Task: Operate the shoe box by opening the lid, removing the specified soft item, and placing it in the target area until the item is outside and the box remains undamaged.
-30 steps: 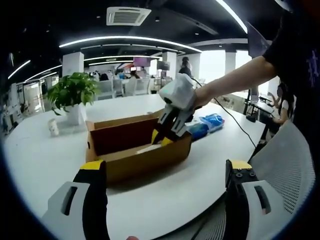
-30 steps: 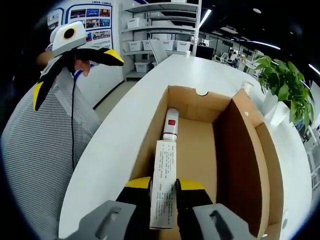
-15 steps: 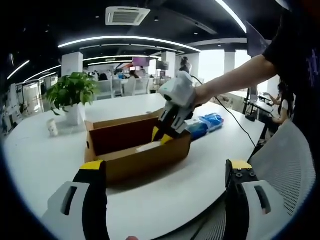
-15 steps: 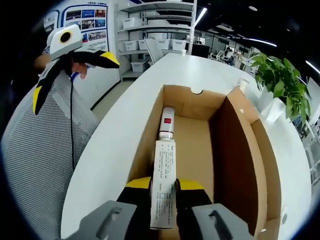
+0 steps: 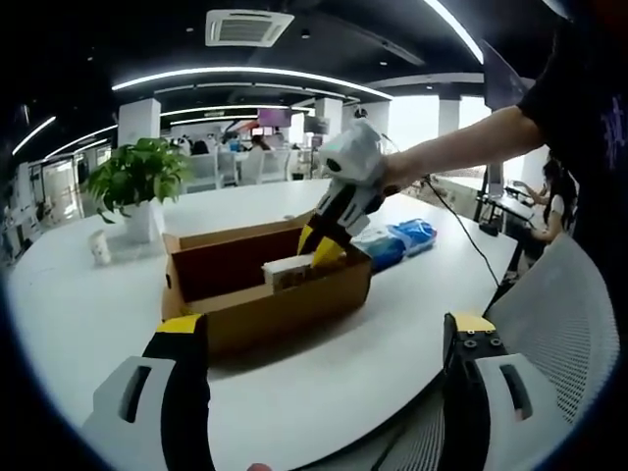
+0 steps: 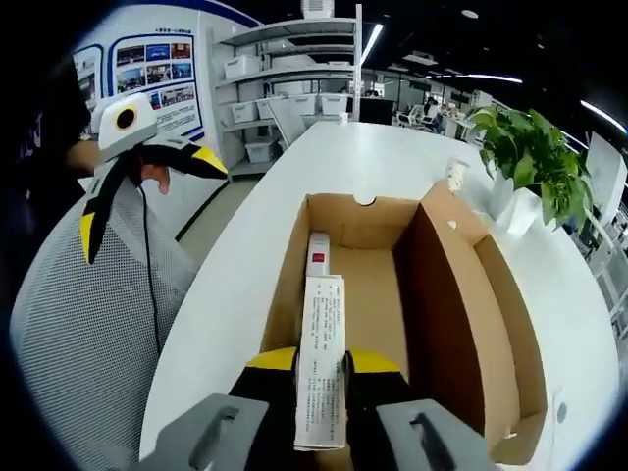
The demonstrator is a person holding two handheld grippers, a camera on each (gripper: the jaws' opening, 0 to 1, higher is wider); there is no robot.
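Observation:
An open brown cardboard shoe box (image 5: 265,306) lies on the white table (image 5: 324,378). My right gripper (image 5: 322,250) hangs over its right end, shut on a white printed tube (image 5: 289,267) lifted to about rim height. In the right gripper view the tube (image 6: 322,329) runs forward from between my right gripper's (image 6: 322,361) jaws, its red-labelled end pointing over the box floor (image 6: 368,294). My left gripper (image 5: 326,329) stands open in front of the box with nothing between its jaws. In the right gripper view the left gripper (image 6: 149,196) is held off the table's side.
A potted plant (image 5: 142,177) and a small white cup (image 5: 100,248) stand behind the box. A blue bag (image 5: 402,240) lies to the box's right. A mesh chair (image 6: 88,334) is beside the table edge. A person's arm (image 5: 461,147) reaches in from the right.
My right gripper has risen with the tube, lifting it from the box floor to about rim height; the box looks farther below in the right gripper view. The left gripper has stayed still.

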